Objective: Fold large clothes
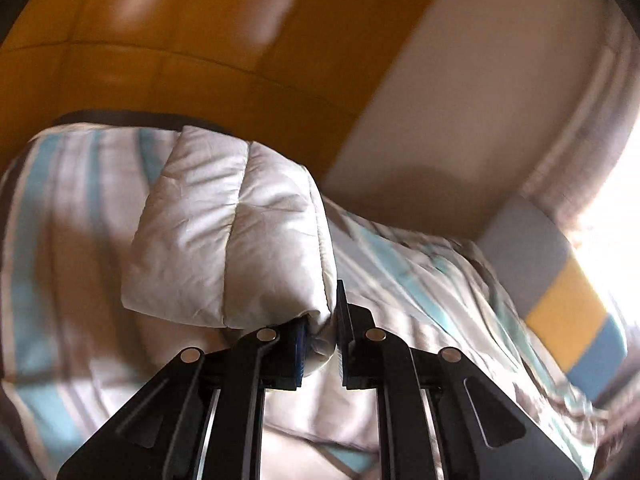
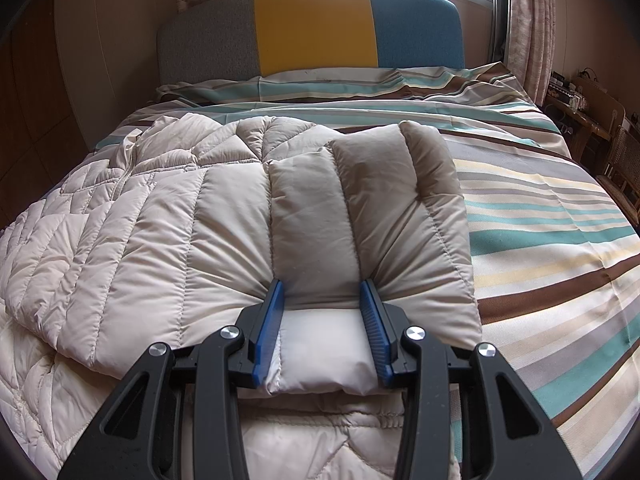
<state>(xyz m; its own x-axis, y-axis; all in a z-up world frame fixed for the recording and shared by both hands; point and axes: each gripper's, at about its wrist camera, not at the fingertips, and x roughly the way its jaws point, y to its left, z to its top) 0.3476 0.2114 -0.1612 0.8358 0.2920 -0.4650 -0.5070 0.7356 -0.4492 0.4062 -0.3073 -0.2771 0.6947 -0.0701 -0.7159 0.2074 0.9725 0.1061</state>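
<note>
A cream quilted puffer jacket (image 2: 160, 232) lies spread on the bed, with one padded part folded over its body. My right gripper (image 2: 322, 292) is shut on the near edge of that folded part, and the padding bulges between its blue pads. In the left wrist view, a puffy flap of the same jacket (image 1: 232, 232) hangs lifted above the bed. My left gripper (image 1: 322, 312) is shut on the corner of that flap. The left view is blurred by motion.
A striped bed cover (image 2: 540, 220) in teal, brown and cream spreads to the right of the jacket. Behind it stands a grey, yellow and blue headboard (image 2: 312, 28) under a window. Wooden chairs and a table (image 2: 592, 128) stand at the far right. An orange-brown panelled wall (image 1: 200, 40) runs beside the bed.
</note>
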